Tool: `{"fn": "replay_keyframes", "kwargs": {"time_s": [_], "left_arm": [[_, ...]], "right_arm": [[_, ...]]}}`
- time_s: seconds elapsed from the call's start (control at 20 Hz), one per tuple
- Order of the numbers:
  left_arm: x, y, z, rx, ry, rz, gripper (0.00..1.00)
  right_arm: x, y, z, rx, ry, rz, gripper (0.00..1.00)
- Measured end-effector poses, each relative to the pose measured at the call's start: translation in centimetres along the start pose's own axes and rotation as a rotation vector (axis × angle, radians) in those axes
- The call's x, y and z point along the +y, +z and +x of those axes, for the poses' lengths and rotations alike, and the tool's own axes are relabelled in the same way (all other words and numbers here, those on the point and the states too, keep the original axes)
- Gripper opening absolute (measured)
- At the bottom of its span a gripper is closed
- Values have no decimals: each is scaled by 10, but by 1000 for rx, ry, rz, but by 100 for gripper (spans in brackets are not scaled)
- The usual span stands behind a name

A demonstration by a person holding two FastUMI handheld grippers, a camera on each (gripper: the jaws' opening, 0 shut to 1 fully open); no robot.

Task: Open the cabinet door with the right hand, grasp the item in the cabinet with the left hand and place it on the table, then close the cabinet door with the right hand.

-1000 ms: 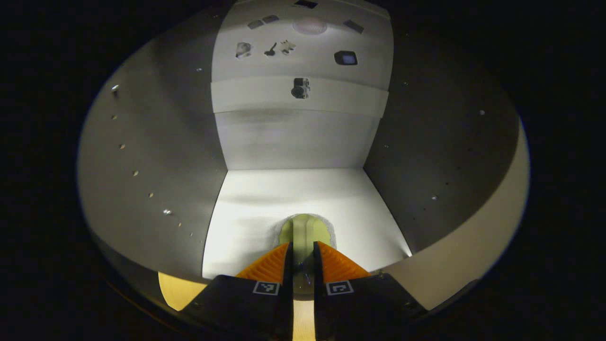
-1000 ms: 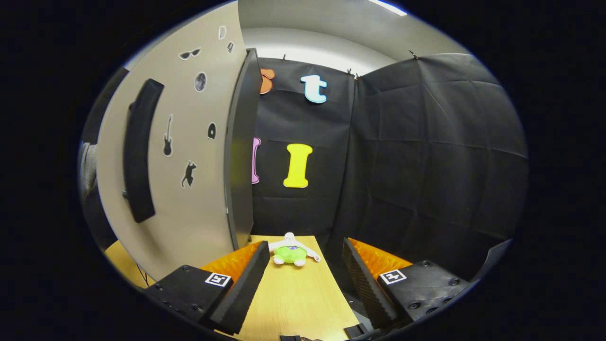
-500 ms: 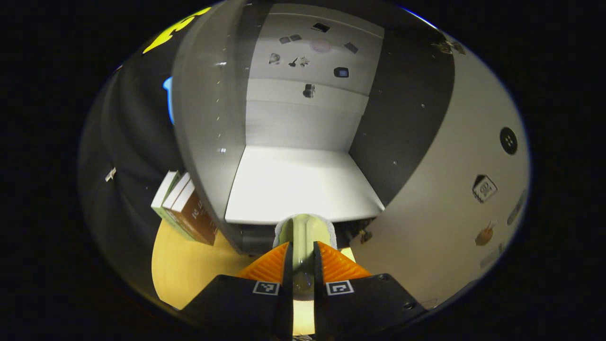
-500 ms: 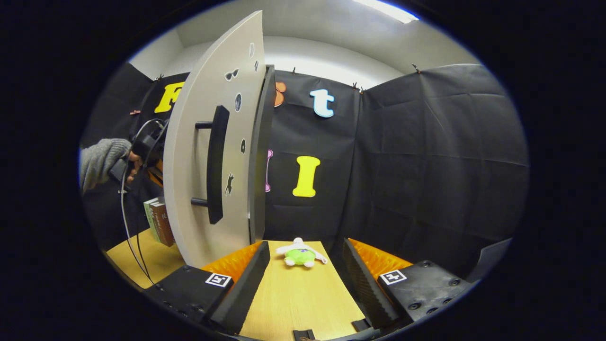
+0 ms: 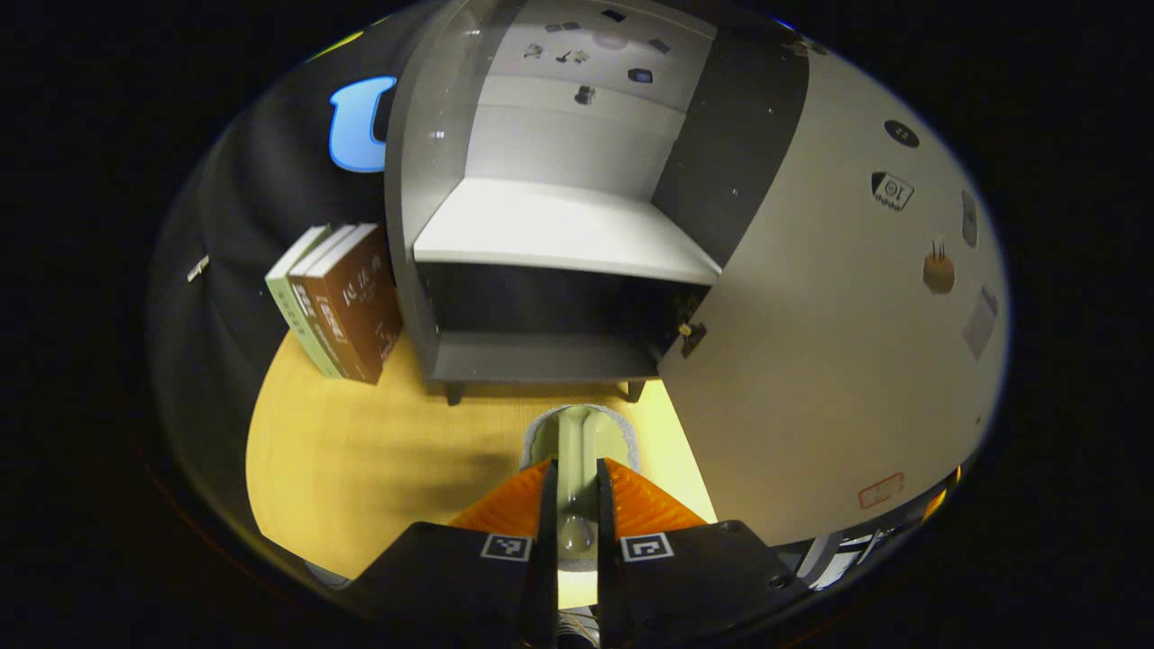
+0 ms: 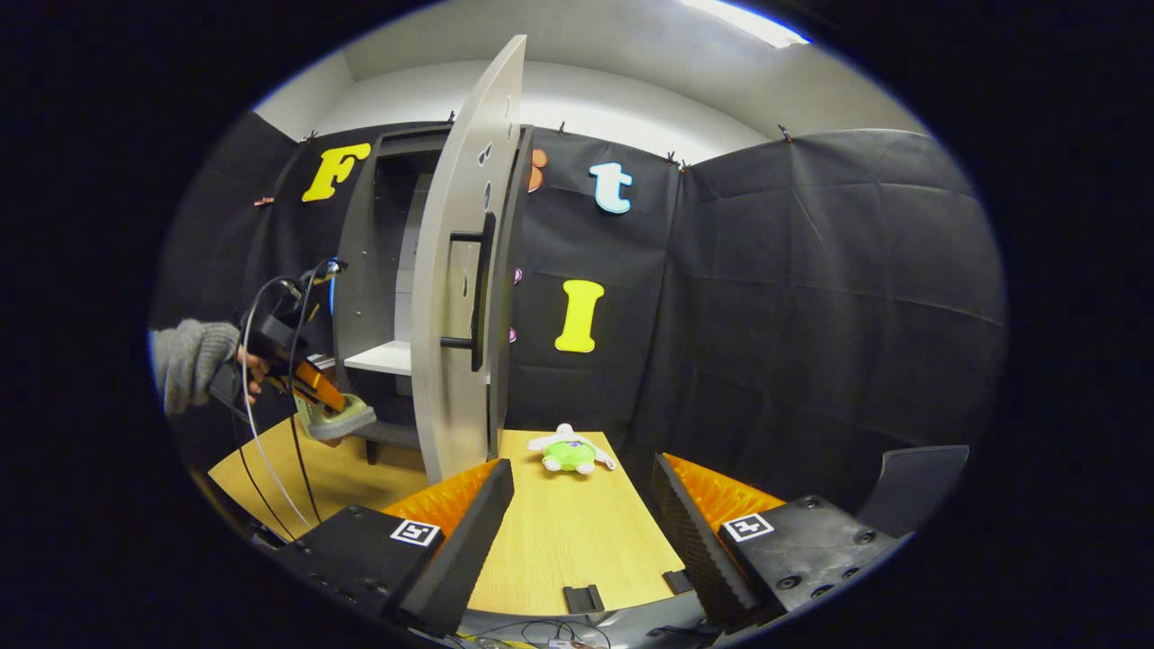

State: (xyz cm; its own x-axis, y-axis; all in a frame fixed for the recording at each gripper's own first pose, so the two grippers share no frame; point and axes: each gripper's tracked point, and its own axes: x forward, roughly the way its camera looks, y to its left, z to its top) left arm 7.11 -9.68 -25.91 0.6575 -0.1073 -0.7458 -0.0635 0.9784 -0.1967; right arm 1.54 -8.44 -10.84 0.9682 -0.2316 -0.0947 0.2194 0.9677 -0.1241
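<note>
My left gripper (image 5: 577, 464) is shut on a pale green item with a grey rim (image 5: 581, 431), held just above the wooden table (image 5: 361, 469) in front of the dark cabinet (image 5: 541, 356). The cabinet's white shelf (image 5: 559, 230) is bare. Its grey door (image 5: 838, 342) stands open to the right. In the right gripper view, my right gripper (image 6: 581, 469) is open over the table, back from the door (image 6: 460, 361) and its black handle (image 6: 482, 288). Farther left there, a hand in a grey sleeve (image 6: 189, 361) holds the left gripper (image 6: 315, 392) with the item (image 6: 341, 417).
Three books (image 5: 338, 297) lean against the cabinet's left side. A small green and white plush toy (image 6: 568, 453) lies on the table (image 6: 559, 550) beyond my right fingers. Cables hang from the left gripper. A dark chair back (image 6: 911, 478) stands at the right.
My left gripper has drawn back out of the cabinet with the item and now hangs low over the table. My right gripper has backed away from the open door.
</note>
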Motion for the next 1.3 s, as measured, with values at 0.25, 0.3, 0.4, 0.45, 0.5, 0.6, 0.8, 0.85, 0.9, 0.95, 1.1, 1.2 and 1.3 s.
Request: {"fn": "replay_keyframes", "kwargs": {"time_s": [0.25,0.3,0.4,0.45,0.5,0.6,0.8,0.85,0.9,0.95,1.1,1.2,1.3], "left_arm": [[-6,-69,51,40,21,-38,21],[-4,-82,63,49,36,-50,22],[2,-105,85,43,83,-53,22],[8,-117,96,42,110,-62,21],[11,-129,107,45,122,-83,22],[12,-153,125,61,127,-132,22],[26,-185,145,68,179,-107,23],[25,-192,148,79,172,-111,24],[24,-194,149,75,169,-112,25],[25,-195,150,73,174,-107,24],[25,-200,149,83,190,-107,24],[28,-204,145,109,220,-110,45],[24,-199,137,93,214,-112,58]], "right_arm": [[3,-9,16,15,91,28,98],[8,-9,20,17,119,28,98],[12,-16,27,32,167,24,97],[11,-18,29,36,185,17,97],[8,-21,35,45,192,7,97],[3,-28,44,66,206,-10,97],[-1,-36,59,89,229,9,97],[-4,-38,61,97,229,8,97],[-5,-42,65,108,229,8,97],[-6,-46,67,118,230,8,97],[-10,-46,70,132,238,13,97],[-9,-45,74,127,245,14,97],[0,-38,76,108,285,40,97]]}}
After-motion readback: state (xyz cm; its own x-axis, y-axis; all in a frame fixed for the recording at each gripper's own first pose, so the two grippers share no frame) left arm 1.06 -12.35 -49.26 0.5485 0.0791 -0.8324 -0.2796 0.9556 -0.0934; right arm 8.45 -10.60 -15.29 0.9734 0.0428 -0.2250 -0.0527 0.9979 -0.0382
